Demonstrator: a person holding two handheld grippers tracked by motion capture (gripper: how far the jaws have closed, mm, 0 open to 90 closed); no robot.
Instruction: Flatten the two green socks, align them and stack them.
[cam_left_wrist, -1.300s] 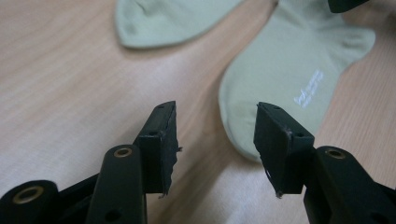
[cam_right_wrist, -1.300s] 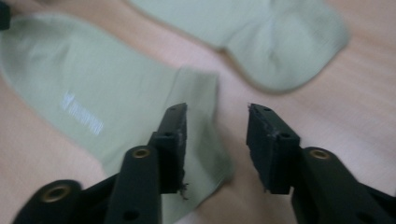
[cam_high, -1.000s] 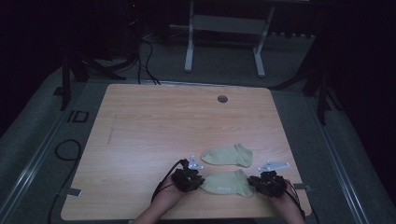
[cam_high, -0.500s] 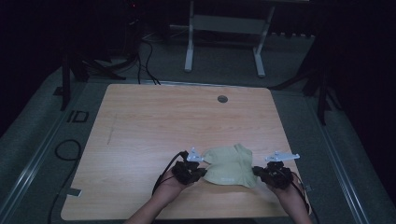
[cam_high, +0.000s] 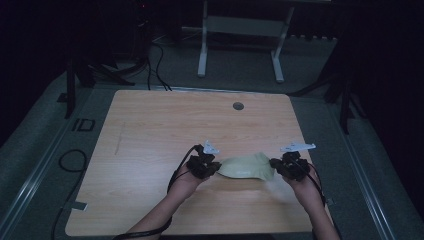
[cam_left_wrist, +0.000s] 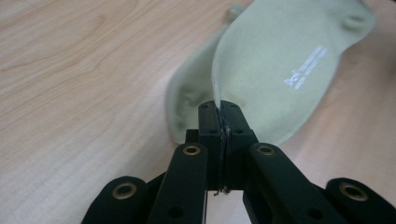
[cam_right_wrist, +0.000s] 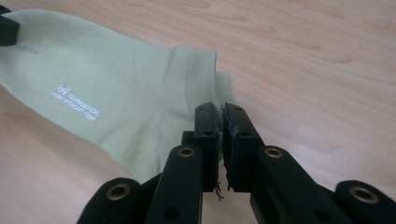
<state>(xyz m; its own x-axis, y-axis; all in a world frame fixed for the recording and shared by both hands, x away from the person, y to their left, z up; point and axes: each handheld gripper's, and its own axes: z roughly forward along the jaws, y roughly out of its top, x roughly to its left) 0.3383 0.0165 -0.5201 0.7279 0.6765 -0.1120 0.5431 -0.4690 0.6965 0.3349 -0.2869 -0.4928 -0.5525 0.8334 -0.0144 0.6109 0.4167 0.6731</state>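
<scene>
Two pale green socks are in play: one sock (cam_high: 246, 166) hangs stretched between the grippers above the near middle of the table (cam_high: 150, 130), and in the left gripper view a second sock (cam_left_wrist: 187, 100) lies flat on the wood just under and behind it, partly covered. The held sock carries small white lettering on its side. Its one end is pinched in the left gripper (cam_left_wrist: 219, 112), whose jaws are closed tight on the fabric edge; its cuff end is clamped in the right gripper (cam_right_wrist: 219, 116), whose jaws are likewise closed with the ribbed hem between the pads. From the high view the left gripper (cam_high: 205, 162) and right gripper (cam_high: 290, 165) sit well apart, the sock taut between them. The step in hand looks like carrying the lifted sock over to lay it on its mate, so as to pair them. The next move likely calls for lining up toe with toe and cuff with cuff, lowering both ends evenly, keeping the fabric flat, and only then letting go of both ends.
</scene>
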